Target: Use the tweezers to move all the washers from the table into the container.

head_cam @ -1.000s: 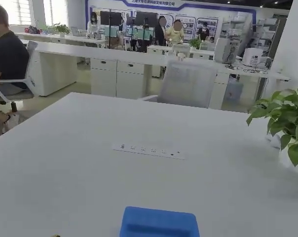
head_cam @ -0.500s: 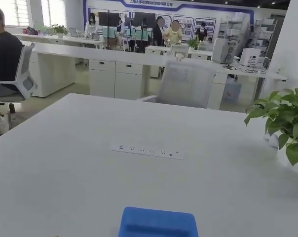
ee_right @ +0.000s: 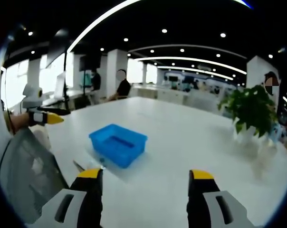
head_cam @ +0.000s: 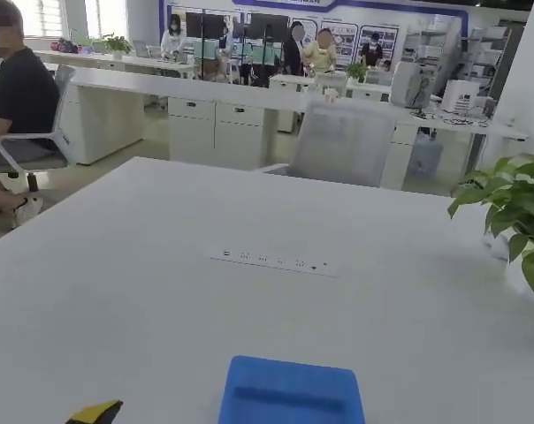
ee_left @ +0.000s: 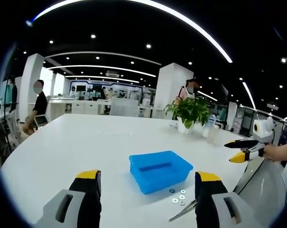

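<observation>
Several washers (ee_left: 178,195) are lying on the white table (ee_left: 86,147) just beside the near corner of the blue container (ee_left: 160,170). Tweezers (ee_left: 184,213) are lying next to them, and nothing is gripping them. Left gripper (ee_left: 148,176) is hovering with jaws wide apart, holding nothing. Right gripper (ee_right: 145,174) is gaping and empty too, also pointing at the container.

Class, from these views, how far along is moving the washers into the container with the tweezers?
Done: nothing; the blue container looks empty. In hand: nothing; the left gripper and right gripper are open and empty. Left: pick up the tweezers lying on the table, then move the washers clustered beside the container.
</observation>
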`<move>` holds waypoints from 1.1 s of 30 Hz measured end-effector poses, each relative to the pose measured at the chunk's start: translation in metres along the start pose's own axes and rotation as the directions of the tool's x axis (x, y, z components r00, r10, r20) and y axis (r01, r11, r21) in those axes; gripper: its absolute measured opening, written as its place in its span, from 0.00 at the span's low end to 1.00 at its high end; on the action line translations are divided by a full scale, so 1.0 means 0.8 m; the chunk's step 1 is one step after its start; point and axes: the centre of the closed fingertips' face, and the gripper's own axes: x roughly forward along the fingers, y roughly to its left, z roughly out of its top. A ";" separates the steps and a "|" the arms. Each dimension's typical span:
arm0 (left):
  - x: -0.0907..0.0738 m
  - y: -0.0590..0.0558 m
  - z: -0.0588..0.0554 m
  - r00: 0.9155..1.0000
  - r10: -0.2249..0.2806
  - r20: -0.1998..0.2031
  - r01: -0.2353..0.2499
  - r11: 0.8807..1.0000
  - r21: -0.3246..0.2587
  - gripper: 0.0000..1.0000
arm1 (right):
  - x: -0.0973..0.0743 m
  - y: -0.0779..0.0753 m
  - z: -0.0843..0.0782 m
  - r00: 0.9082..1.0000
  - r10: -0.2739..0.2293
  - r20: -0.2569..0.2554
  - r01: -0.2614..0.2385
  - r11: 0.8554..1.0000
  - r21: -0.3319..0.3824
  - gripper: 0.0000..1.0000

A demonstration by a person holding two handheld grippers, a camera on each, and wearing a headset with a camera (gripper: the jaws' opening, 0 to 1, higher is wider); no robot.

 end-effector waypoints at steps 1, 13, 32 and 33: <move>0.000 0.000 0.000 1.000 -0.001 0.000 0.001 1.000 0.001 0.82 | 0.000 0.000 0.000 1.000 0.001 0.000 -0.001 1.000 0.000 0.71; -0.006 0.007 0.015 0.998 0.016 0.062 -0.015 1.000 -0.022 0.80 | 0.001 0.014 0.000 0.998 0.060 -0.019 -0.059 0.998 0.012 0.61; 0.007 -0.045 -0.068 0.864 -0.314 -0.394 0.330 0.943 -0.026 0.44 | 0.061 0.128 -0.017 0.903 0.381 -0.201 -0.399 0.915 -0.061 0.30; 0.010 -0.048 -0.068 0.858 -0.329 -0.394 0.350 0.937 -0.020 0.41 | 0.064 0.135 -0.020 0.893 0.401 -0.207 -0.420 0.905 -0.061 0.27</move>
